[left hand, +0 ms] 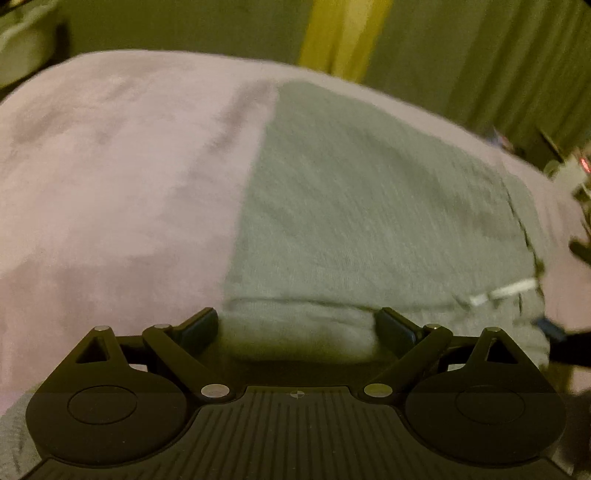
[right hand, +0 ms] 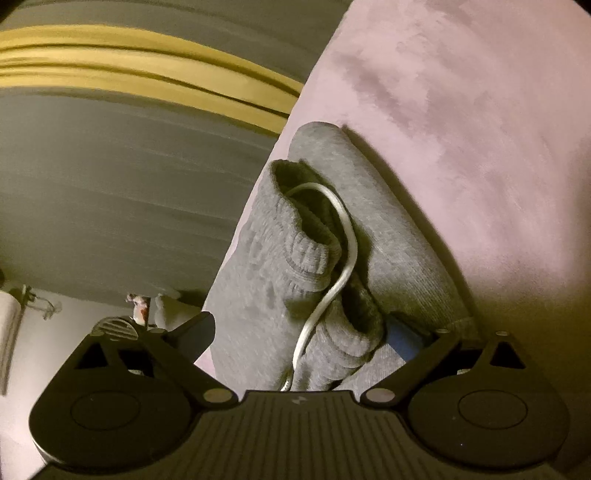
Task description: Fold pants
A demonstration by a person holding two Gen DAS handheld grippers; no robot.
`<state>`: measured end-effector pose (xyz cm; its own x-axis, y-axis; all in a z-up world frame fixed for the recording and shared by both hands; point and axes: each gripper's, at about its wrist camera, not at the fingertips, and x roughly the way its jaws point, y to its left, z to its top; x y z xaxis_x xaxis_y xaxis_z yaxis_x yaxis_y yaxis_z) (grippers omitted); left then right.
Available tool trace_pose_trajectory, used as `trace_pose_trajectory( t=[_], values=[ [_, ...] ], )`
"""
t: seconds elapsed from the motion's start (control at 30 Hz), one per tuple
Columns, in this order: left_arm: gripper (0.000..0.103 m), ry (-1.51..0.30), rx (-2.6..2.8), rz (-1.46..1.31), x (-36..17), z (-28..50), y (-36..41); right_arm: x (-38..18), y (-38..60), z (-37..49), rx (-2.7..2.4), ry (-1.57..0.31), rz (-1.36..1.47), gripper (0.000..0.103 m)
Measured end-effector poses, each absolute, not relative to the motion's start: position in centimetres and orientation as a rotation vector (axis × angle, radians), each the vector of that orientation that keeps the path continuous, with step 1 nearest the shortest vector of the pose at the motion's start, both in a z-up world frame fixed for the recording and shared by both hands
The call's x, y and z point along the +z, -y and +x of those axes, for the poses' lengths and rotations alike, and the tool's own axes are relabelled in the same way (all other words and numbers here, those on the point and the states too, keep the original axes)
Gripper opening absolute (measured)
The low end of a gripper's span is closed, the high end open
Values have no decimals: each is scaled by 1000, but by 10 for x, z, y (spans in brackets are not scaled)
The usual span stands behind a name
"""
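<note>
One pair of grey pants (left hand: 369,206) was counted, with one white drawstring (right hand: 343,236), on one pink blanket (left hand: 110,184). Two grippers were seen: one left gripper (left hand: 297,325), one right gripper (right hand: 303,332).

A pink plush blanket (left hand: 110,184) is seen spread over the surface, filling the left wrist view from 9 to 12 o'clock; brushed patches are seen in its nap. In the right wrist view the same blanket (right hand: 480,129) is seen from 12 to 3 o'clock. Grey-green curtains (left hand: 480,55) are hung behind, at 1 o'clock, with a yellow curtain strip (left hand: 343,33) at 12 o'clock. Small blurred clutter (left hand: 576,173) is seen at 3 o'clock; it cannot be identified. A whitish object (left hand: 22,48) is seen at 10 o'clock.
</note>
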<state>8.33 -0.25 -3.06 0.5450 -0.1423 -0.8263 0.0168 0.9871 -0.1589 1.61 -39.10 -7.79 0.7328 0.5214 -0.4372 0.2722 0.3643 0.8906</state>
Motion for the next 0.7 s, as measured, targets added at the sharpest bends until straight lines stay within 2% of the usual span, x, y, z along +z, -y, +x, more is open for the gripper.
trace_pose_trajectory(
  t=[0.13, 0.2, 0.47, 0.63, 0.67, 0.7],
  values=[
    [97, -964, -113, -157, -18, 85, -25, -82, 395, 16, 181, -775, 1260, 99],
    [97, -984, -122, -70, -18, 89, -28, -82, 393, 17, 176, -778, 1257, 99],
    [97, -1031, -308, 264, -34, 82, 4, -80, 388, 22, 171, -787, 1200, 99],
    [97, -986, -210, 366, -39, 79, 20, -79, 388, 21, 179, -784, 1203, 99],
    [95, -985, -190, 381, -41, 80, 21, -79, 389, 21, 180, -783, 1208, 99],
    [88, -978, -179, 397, -41, 79, 24, -80, 390, 20, 181, -782, 1217, 99]
  ],
)
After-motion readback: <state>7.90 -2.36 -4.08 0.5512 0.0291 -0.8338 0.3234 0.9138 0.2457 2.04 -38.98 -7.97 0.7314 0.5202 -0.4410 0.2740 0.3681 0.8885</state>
